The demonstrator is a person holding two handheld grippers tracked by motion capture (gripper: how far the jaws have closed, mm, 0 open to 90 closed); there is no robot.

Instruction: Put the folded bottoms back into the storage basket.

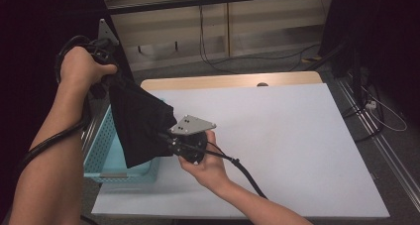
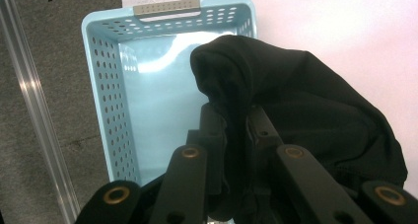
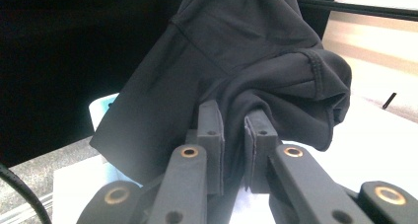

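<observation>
A black garment point(image 1: 140, 121) hangs in the air over the table's left edge, held by both grippers. My left gripper point(image 1: 105, 69) is raised high at the left and is shut on the garment's top edge point(image 2: 276, 105). Lower down, my right gripper point(image 1: 166, 137) with its grey plate is shut on another fold of the cloth point(image 3: 256, 61), near the table's left side. Under the garment stands a light blue perforated basket point(image 1: 101, 145), its bare floor point(image 2: 157, 100) visible in the left gripper view.
A white sheet point(image 1: 277, 140) covers the wooden table point(image 1: 233, 79). Metal rails point(image 1: 376, 131) run along the floor at the right, with cables beyond the table's far edge. A dark curtain closes off the left side.
</observation>
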